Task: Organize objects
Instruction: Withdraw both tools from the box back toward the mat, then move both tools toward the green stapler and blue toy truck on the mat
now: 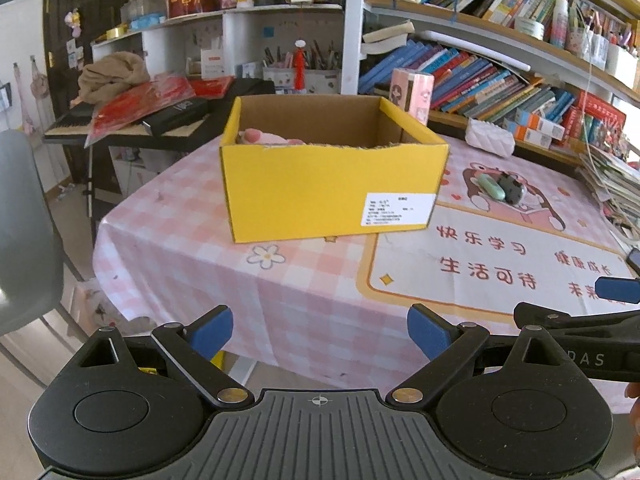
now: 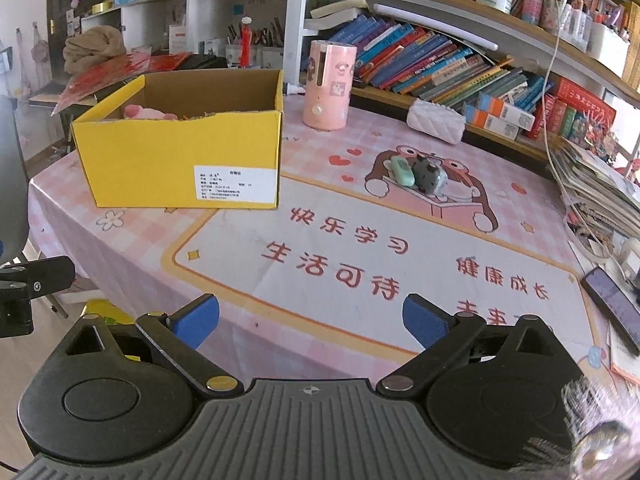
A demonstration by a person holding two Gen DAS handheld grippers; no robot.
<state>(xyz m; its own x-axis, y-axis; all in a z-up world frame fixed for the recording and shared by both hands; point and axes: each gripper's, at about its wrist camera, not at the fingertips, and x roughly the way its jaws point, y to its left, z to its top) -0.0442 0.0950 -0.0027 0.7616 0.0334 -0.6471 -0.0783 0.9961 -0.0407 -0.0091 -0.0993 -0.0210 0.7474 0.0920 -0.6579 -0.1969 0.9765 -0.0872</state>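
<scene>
An open yellow cardboard box (image 1: pixel 332 188) stands on the pink checked tablecloth (image 1: pixel 192 264); a pink soft toy (image 1: pixel 256 136) lies inside at its left. It also shows in the right wrist view (image 2: pixel 180 160) with the toy (image 2: pixel 144 113). A mint green object (image 2: pixel 402 171) and a grey object (image 2: pixel 430 174) lie side by side right of the box, also in the left wrist view (image 1: pixel 492 187) (image 1: pixel 513 189). My left gripper (image 1: pixel 320 330) is open and empty near the table's front edge. My right gripper (image 2: pixel 310 318) is open and empty over the printed mat.
A pink cylindrical appliance (image 2: pixel 330 84) stands behind the box. A white quilted pouch (image 2: pixel 436 121) lies near the bookshelf (image 2: pixel 460 64). A paper stack (image 2: pixel 596 188) and a phone (image 2: pixel 612 300) lie at the right. A keyboard with red items (image 1: pixel 140 112) stands left.
</scene>
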